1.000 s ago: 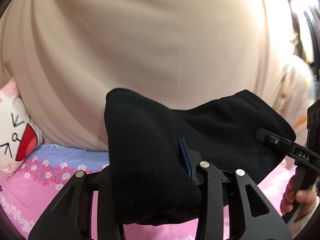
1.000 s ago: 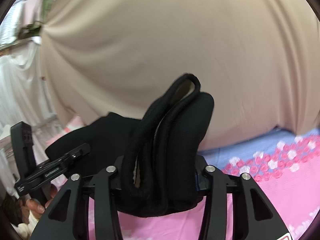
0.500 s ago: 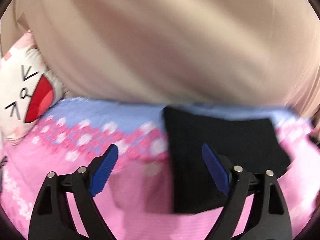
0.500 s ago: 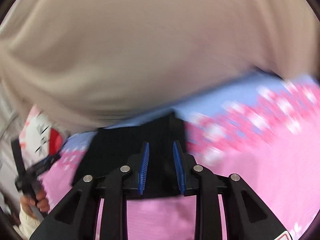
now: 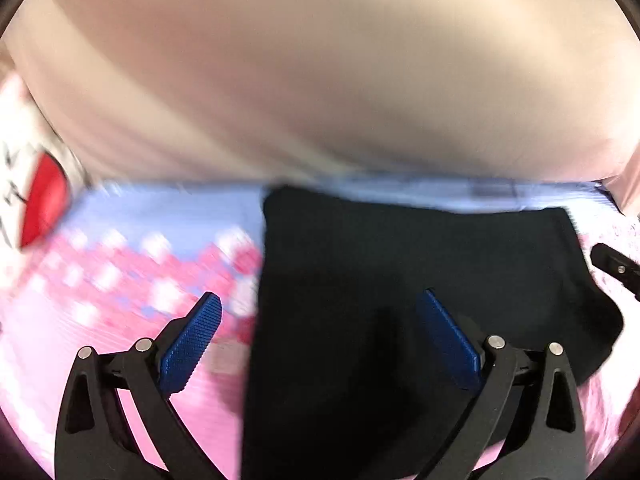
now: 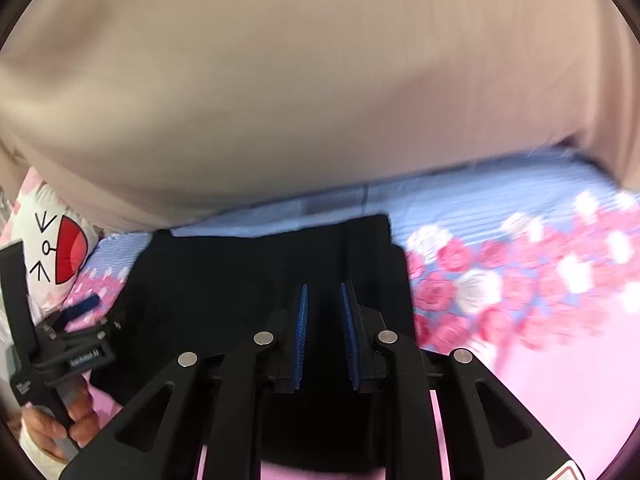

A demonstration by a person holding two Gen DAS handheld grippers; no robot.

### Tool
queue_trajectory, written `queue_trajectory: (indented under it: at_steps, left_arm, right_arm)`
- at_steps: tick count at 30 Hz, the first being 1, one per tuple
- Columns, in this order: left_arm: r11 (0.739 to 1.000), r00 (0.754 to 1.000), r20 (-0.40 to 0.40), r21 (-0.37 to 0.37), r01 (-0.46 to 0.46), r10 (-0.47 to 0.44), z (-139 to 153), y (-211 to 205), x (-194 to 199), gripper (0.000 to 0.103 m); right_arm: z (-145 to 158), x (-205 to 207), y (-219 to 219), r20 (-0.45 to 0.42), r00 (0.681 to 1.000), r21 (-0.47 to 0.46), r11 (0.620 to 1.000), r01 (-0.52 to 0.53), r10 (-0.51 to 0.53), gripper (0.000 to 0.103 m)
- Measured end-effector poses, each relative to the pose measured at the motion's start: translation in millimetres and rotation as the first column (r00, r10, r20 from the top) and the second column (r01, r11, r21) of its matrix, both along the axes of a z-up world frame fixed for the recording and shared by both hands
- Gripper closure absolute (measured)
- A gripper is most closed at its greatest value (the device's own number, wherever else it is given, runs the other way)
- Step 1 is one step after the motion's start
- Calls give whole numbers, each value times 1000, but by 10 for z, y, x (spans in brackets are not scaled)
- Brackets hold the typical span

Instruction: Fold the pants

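Observation:
The black pants (image 5: 400, 288) lie folded flat on the pink and blue flowered bedsheet (image 5: 120, 272). My left gripper (image 5: 320, 320) is wide open and empty, just above the pants' left edge. In the right wrist view the pants (image 6: 248, 276) lie as a dark rectangle. My right gripper (image 6: 323, 320) hovers over their right part with its blue pads (image 6: 301, 320) a narrow gap apart and nothing between them. The left gripper (image 6: 76, 320) shows at the left of that view, open, in the person's hand.
A beige curtain (image 5: 320, 80) hangs along the far side of the bed. A white cartoon-face pillow (image 6: 56, 252) lies at the far left. The flowered sheet (image 6: 520, 280) stretches to the right of the pants.
Both grippers let go of the pants, which now lie flat on the bed. The left jaws opened wide, the right ones slightly. Both grippers pulled back and the views tilted down.

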State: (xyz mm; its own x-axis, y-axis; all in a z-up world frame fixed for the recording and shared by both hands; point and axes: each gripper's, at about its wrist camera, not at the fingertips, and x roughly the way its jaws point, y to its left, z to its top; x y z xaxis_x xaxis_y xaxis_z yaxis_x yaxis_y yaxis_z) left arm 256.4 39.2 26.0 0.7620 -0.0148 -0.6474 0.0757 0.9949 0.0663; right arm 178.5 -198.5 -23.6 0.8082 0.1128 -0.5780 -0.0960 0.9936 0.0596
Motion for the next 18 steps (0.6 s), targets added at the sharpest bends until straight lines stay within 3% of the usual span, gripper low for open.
queue_trajectory:
  at_steps: [5,9,18]
  left_arm:
    - [1000,999,34,24,9,-10,296,33,-421,6]
    - [999,999,47,34,9,-11,408,51,-838,5]
    - [1000,997,73,24,7,-8,424,67,-1343,5]
  right_arm:
    - [169,-594,138,80,995,-49,997,64,-60,77]
    - [122,-973,199,98,991,-55,994,92,-86,63]
    - [-94,-1316,488,108,990,-23,995,97,-94,55]
